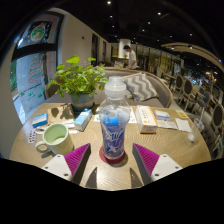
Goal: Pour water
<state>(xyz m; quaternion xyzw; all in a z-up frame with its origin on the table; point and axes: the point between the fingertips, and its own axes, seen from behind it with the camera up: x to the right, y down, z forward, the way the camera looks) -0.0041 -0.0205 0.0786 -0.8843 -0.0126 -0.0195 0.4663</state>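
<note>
One water bottle (114, 122) stands just ahead of the wide-open, empty hand-held gripper (113, 160).

The clear plastic water bottle (113, 122) has a blue label and stands on a round red coaster (113, 156). The round green ceramic cup (56, 137) is white inside. The gripper's finger pads (146, 158) are purple.

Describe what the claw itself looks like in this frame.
The claw shows two pale, whitish fingers angling inward, each with a magenta triangular pad on its inner face. No cables, markings, or sleeve are visible.
</note>
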